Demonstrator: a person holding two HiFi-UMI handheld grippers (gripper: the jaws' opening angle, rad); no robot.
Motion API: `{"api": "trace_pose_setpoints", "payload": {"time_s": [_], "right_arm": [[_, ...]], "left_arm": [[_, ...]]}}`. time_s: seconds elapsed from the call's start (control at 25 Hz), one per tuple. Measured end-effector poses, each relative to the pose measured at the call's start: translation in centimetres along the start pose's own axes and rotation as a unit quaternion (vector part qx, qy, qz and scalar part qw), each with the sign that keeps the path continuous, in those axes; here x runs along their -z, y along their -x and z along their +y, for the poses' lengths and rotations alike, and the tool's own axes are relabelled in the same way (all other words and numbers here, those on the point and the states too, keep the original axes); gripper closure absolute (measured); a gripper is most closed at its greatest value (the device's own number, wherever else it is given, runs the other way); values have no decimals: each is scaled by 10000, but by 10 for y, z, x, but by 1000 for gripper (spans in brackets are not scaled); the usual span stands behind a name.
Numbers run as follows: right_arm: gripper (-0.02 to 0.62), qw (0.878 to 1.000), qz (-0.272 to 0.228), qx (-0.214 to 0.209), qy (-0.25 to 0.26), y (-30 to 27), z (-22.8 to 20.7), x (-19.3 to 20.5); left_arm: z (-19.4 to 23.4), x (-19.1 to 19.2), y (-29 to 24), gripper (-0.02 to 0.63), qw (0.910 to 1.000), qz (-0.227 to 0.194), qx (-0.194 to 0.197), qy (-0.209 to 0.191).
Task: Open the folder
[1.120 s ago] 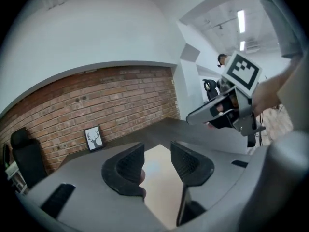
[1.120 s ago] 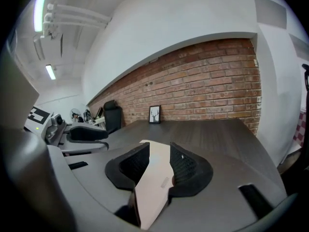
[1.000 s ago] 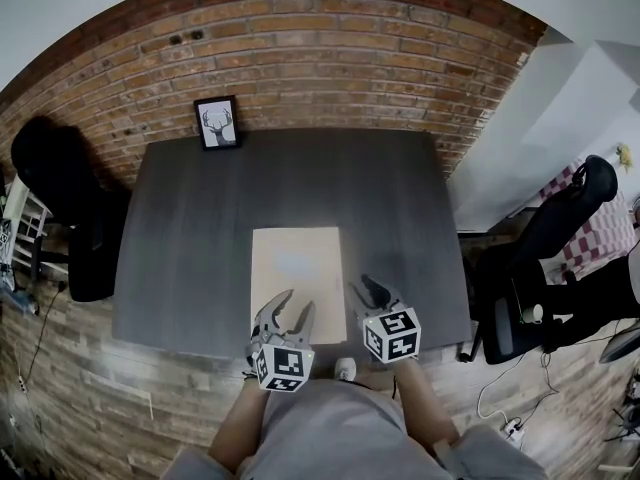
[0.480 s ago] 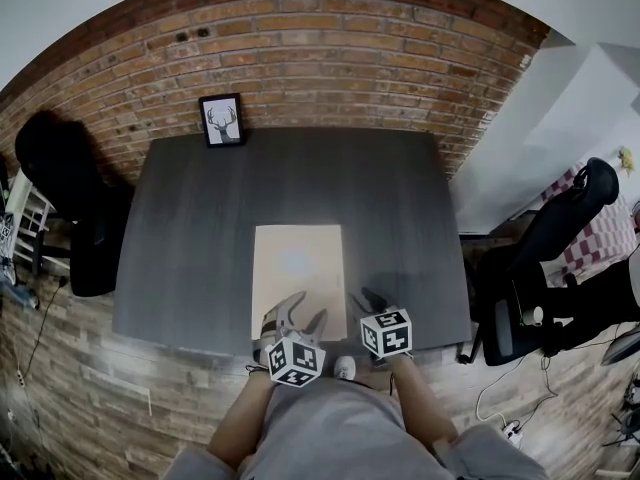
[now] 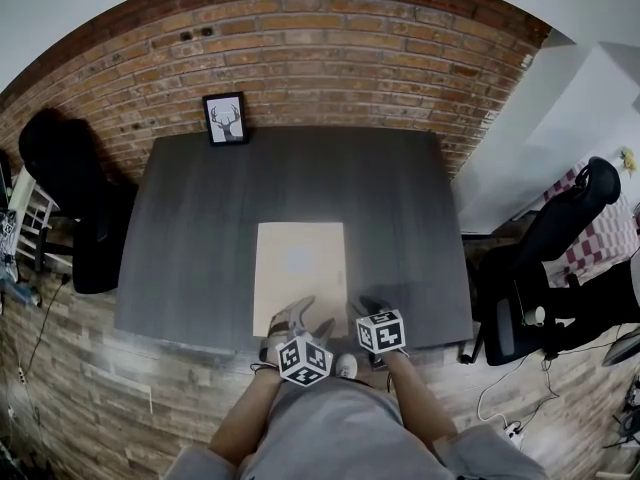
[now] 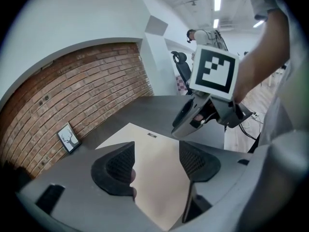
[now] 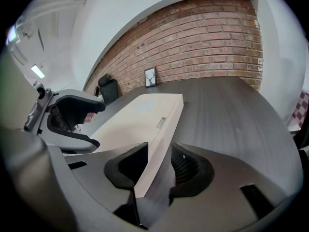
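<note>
A flat beige folder (image 5: 300, 268) lies shut on the dark grey table (image 5: 200, 228), near its front edge. My left gripper (image 5: 306, 318) hangs low over the folder's near end, and its jaws are opening with nothing pressed between them. In the left gripper view the folder (image 6: 154, 149) shows through the gap of that gripper (image 6: 157, 166). My right gripper (image 5: 368, 306) is at the folder's near right corner. In the right gripper view the folder's right edge (image 7: 157, 144) runs between that gripper's (image 7: 159, 166) parted jaws, with a gap on both sides.
A small framed deer picture (image 5: 225, 119) stands at the table's far left against the brick wall (image 5: 320, 58). A black chair (image 5: 60, 183) sits to the left and another (image 5: 560, 228) to the right. The table's front edge is just below the grippers.
Both grippers have sunk towards the folder's near end. The left one shifted right and its jaws spread wider. The folder has not moved.
</note>
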State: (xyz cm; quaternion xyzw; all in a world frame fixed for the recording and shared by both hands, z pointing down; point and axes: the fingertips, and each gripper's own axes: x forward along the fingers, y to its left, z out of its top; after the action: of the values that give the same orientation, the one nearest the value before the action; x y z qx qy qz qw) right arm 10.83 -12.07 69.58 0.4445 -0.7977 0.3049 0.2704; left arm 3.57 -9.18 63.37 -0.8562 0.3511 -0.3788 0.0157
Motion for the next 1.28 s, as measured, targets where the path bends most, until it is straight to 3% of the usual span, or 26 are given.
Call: {"api": "trace_pose_setpoints", "payload": {"time_s": [0.32, 0.8, 1.28], "right_arm": [[474, 9996, 269, -46, 76, -9, 0, 13], [466, 9998, 208, -36, -65, -10, 0, 16], [466, 9998, 198, -51, -74, -10, -1, 16]], "left_arm": [[-20, 10, -8, 321, 9991, 228, 222, -263], [-63, 34, -23, 319, 9918, 698, 802, -715], [-84, 29, -21, 327, 9870, 715, 937, -1090]]}}
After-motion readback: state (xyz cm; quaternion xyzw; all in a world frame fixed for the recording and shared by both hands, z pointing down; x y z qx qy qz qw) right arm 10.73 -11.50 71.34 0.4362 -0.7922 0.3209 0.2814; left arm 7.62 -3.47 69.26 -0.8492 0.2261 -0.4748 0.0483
